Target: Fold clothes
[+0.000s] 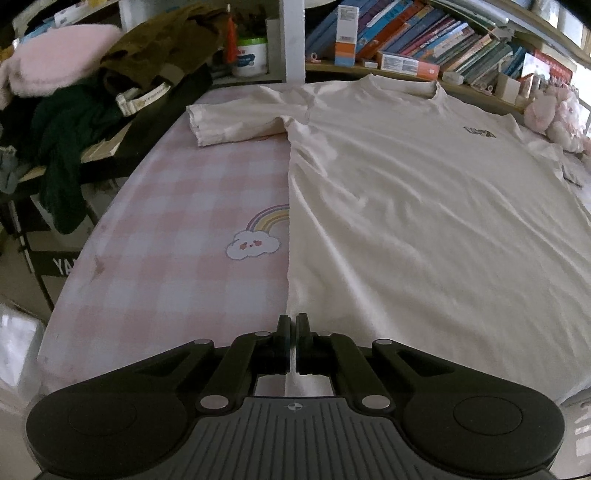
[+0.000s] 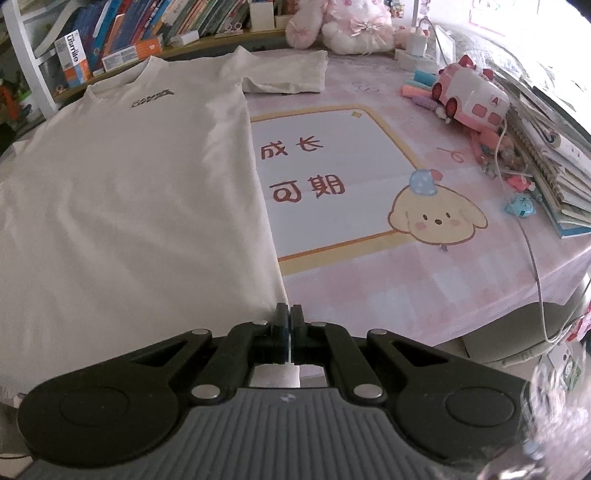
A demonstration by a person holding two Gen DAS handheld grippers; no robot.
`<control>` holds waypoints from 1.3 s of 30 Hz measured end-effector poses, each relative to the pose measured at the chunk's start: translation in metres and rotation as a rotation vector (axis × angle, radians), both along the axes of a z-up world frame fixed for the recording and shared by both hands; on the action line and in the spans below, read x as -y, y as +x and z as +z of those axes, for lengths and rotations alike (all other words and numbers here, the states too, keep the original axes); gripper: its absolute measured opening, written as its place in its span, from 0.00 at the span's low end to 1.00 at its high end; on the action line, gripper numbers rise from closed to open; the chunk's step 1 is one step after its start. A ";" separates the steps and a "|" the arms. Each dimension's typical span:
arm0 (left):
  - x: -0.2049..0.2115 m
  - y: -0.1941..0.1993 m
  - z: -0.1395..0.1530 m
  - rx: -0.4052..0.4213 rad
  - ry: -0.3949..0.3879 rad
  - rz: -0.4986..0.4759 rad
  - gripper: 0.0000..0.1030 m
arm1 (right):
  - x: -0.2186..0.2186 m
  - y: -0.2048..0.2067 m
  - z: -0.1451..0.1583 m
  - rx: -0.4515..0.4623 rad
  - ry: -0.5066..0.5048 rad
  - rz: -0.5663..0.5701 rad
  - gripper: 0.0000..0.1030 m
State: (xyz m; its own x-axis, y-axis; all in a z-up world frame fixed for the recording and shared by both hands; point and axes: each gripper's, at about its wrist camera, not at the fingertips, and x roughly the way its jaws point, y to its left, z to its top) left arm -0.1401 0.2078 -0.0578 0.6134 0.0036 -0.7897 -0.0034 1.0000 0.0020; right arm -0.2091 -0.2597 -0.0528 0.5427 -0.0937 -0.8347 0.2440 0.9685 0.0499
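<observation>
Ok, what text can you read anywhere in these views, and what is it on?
"成长" and "可期": table mat, printed upside down.
"usmile": orange-and-white box on the shelf.
"YA", cut off: black box beside the table.
T-shirt chest logo, book spines, white tub: too blurred to read.

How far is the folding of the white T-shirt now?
Done: the white T-shirt lies spread flat, front up, on the pink checked cloth, both sleeves out. In hand: the left gripper and right gripper are shut at its two bottom hem corners, apparently pinching them. Left: every fold; no fold shows yet.
</observation>
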 end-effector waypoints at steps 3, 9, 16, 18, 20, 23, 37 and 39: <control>-0.002 0.001 0.000 -0.001 -0.005 0.001 0.01 | -0.001 -0.001 0.000 0.003 0.005 -0.009 0.01; -0.006 -0.001 -0.002 0.007 -0.020 0.000 0.06 | -0.003 0.000 0.001 -0.006 -0.001 -0.013 0.02; -0.007 -0.008 0.006 0.026 -0.034 0.004 0.43 | -0.003 0.000 0.011 0.026 0.000 -0.072 0.37; -0.004 -0.012 0.014 0.067 -0.032 -0.009 0.56 | -0.007 -0.001 0.017 0.044 -0.005 -0.074 0.38; 0.002 -0.013 0.021 0.096 -0.027 -0.027 0.64 | -0.014 0.000 0.023 0.059 -0.015 -0.074 0.43; 0.012 -0.012 0.033 0.125 -0.028 -0.052 0.72 | -0.026 0.003 0.034 0.085 -0.018 -0.064 0.54; 0.058 0.001 0.046 0.134 -0.076 -0.086 0.85 | -0.064 0.033 0.063 0.172 -0.007 0.036 0.71; 0.066 0.007 0.044 0.116 -0.065 -0.084 0.85 | -0.063 0.043 0.059 0.166 -0.006 0.053 0.71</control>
State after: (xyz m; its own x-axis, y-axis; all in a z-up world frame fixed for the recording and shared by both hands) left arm -0.1331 0.1415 -0.0138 0.6968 -0.1008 -0.7102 0.0842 0.9947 -0.0586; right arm -0.1664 -0.1967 0.0067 0.6774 -0.0654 -0.7327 0.1811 0.9802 0.0799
